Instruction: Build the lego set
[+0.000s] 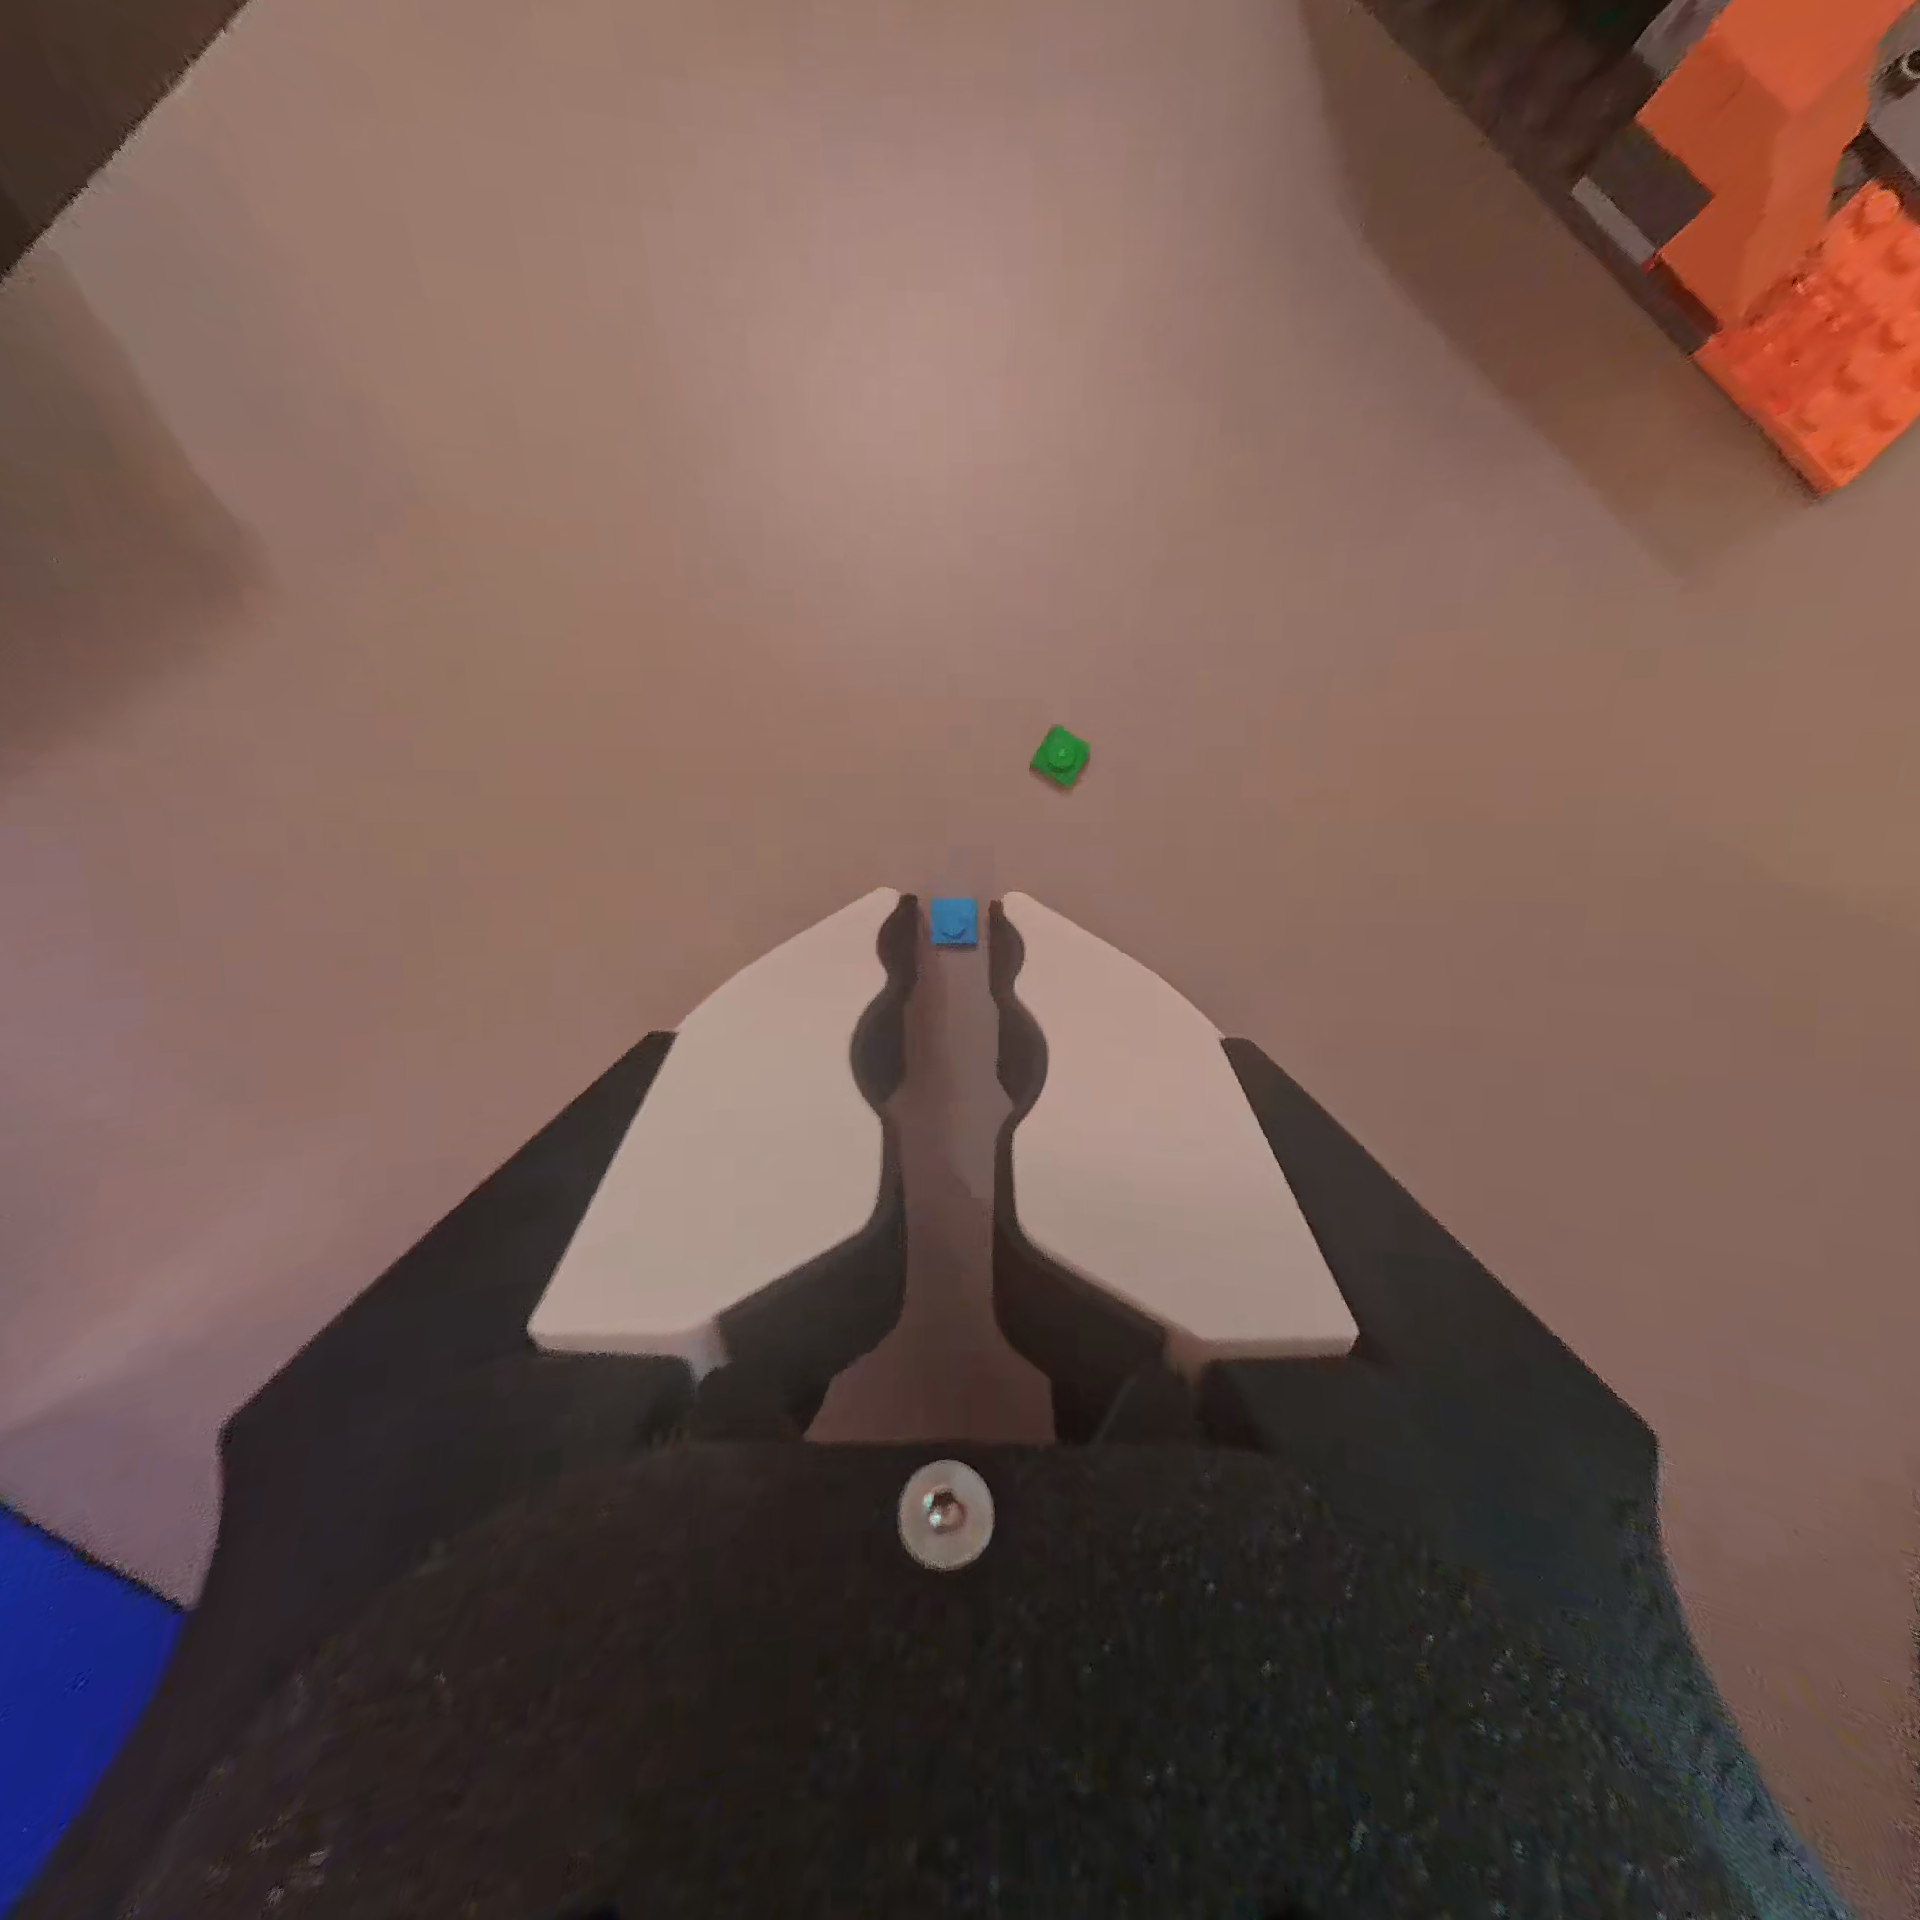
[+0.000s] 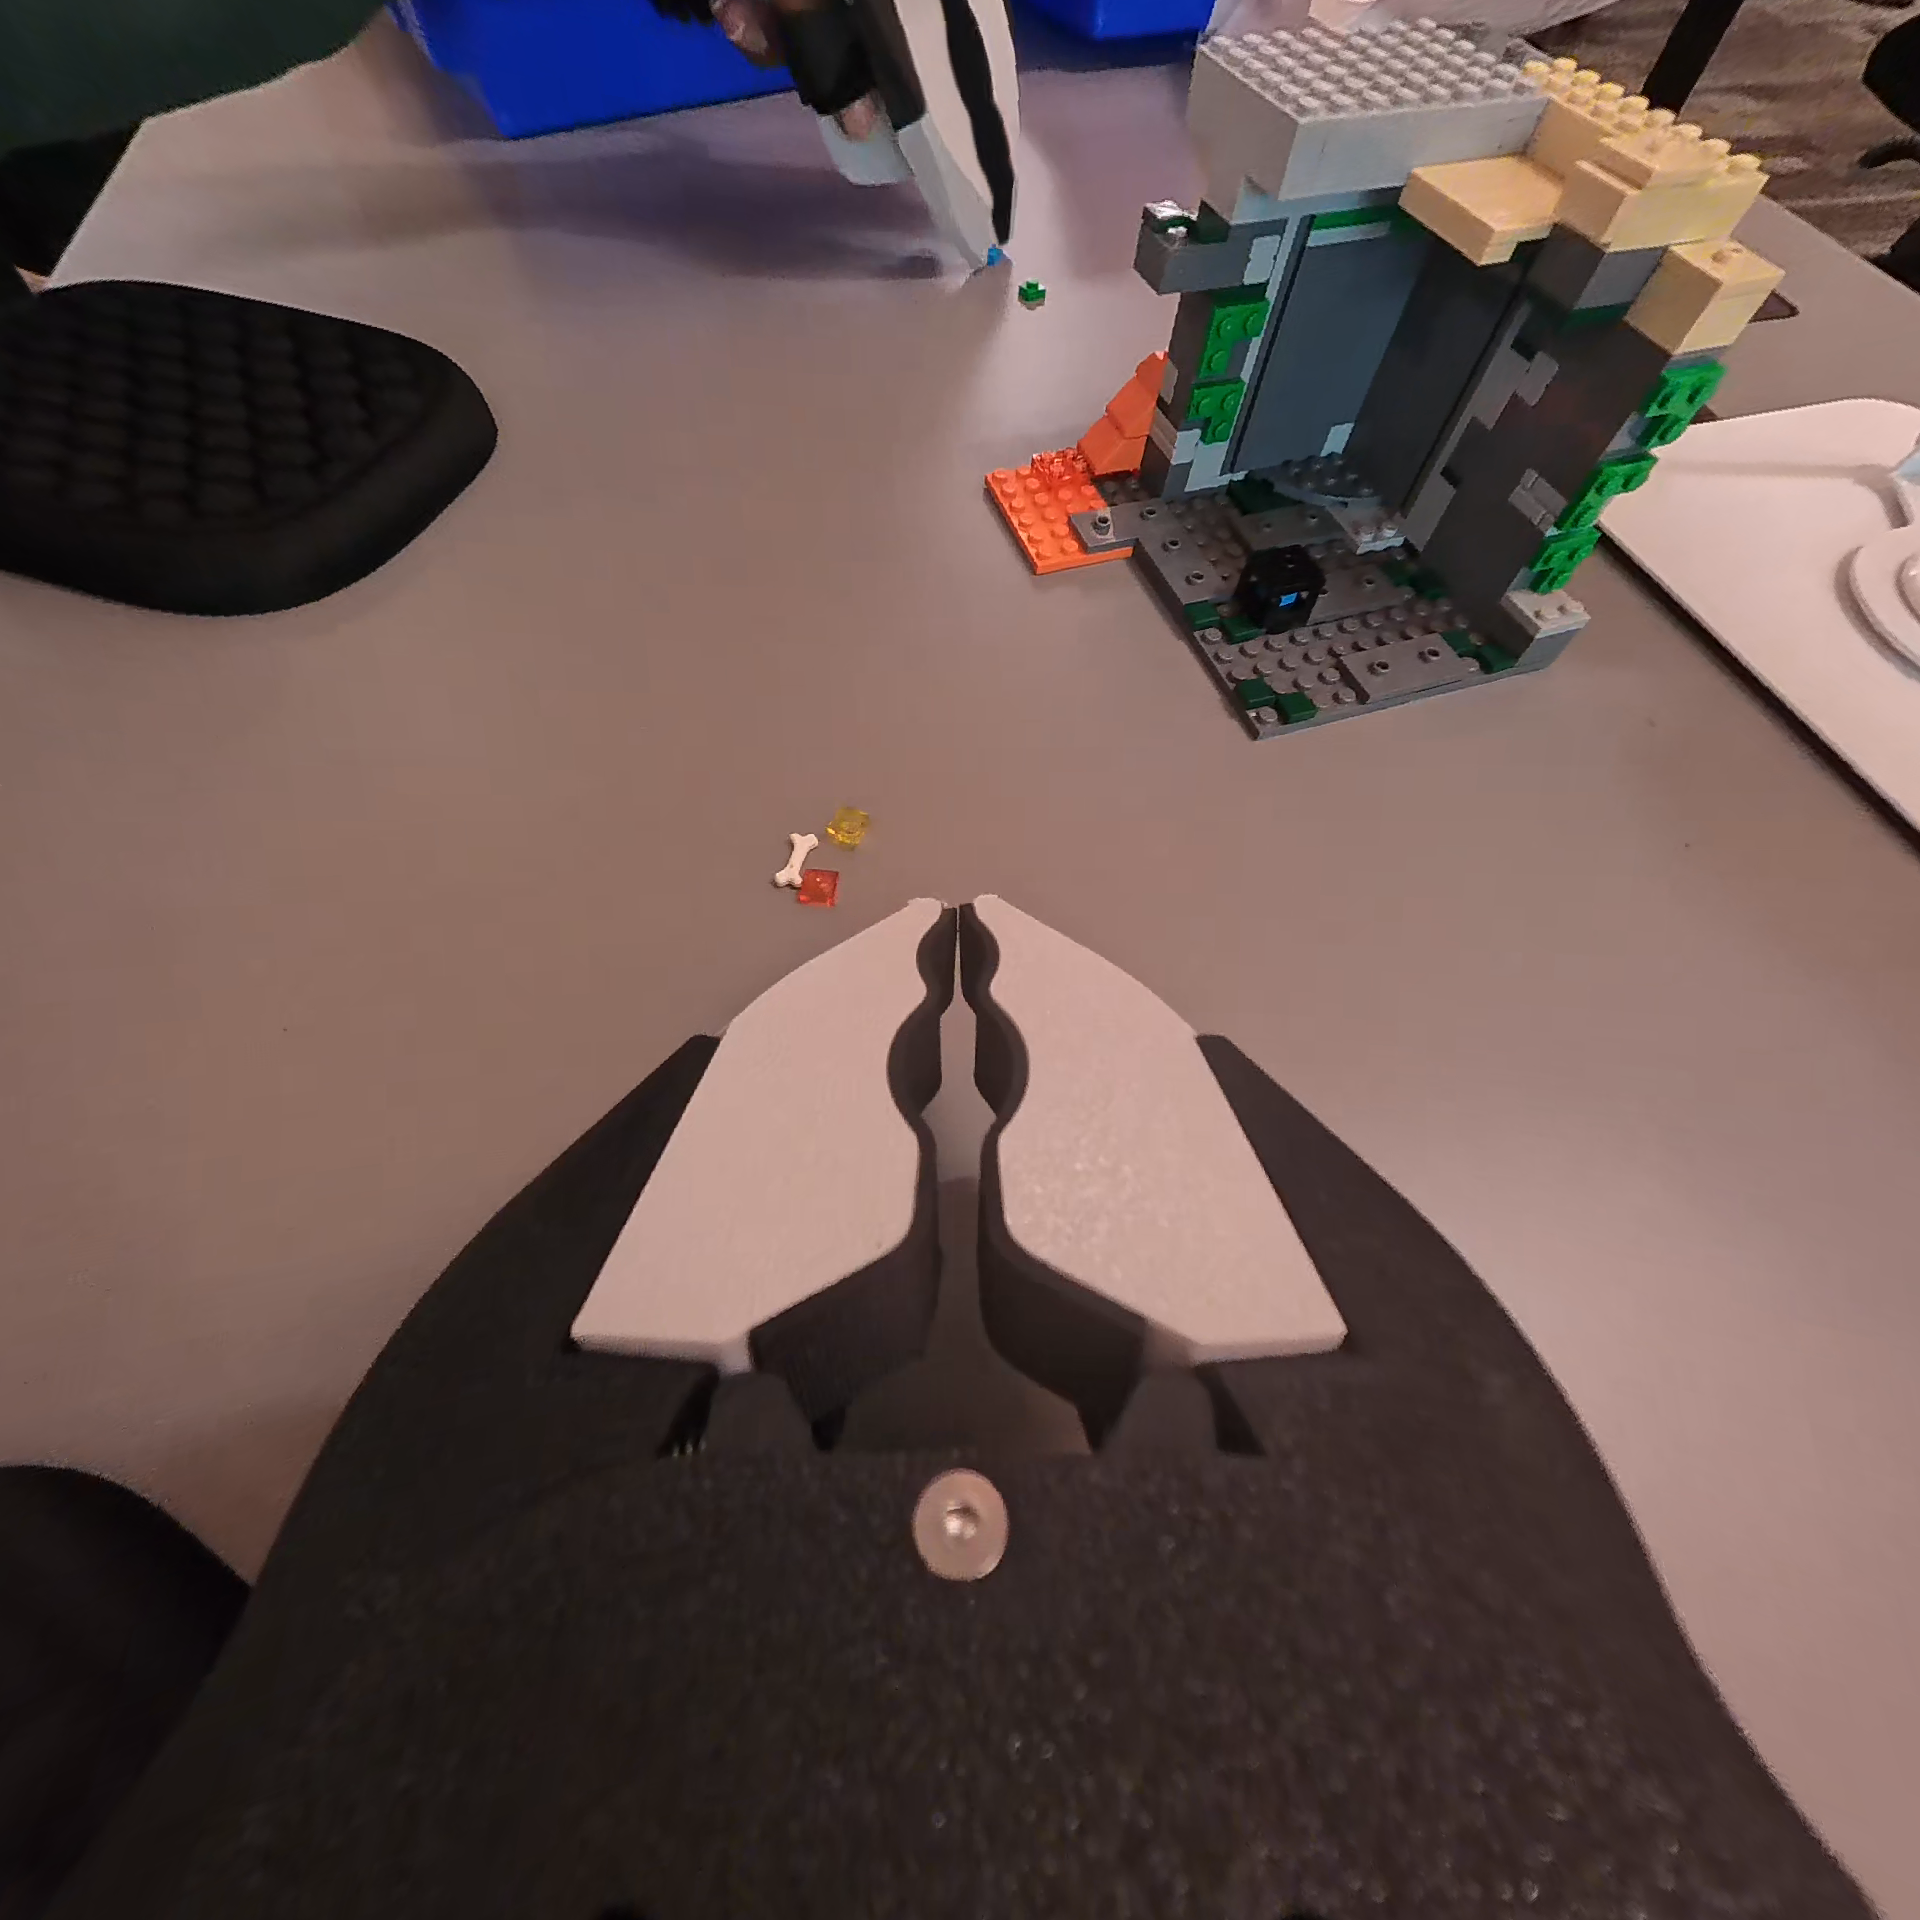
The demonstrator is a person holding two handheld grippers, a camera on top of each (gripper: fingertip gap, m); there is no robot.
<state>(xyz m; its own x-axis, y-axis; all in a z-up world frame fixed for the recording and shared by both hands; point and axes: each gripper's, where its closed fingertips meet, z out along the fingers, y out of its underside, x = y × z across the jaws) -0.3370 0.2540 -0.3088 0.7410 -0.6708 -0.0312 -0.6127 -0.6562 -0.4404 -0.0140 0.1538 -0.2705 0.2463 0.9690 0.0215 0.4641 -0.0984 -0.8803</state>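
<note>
While my left gripper [image 1: 953, 906] straddles the blue stud [image 1: 953, 923], pads apart, ungripped, my right gripper [image 2: 957, 910] idles closed, bone [image 2: 796, 859] just ahead-left.

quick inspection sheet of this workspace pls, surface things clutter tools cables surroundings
surface: grey table, mostly bare
things: blue stud piece between the left tool fingertips, gaps either side; green stud piece just beyond
clutter: white bone, yellow piece, red tile; brick model
tools: left open; right tool shut, holding nothing
cables: nothing seen
surroundings: blue bin, black pad, white tray
</note>
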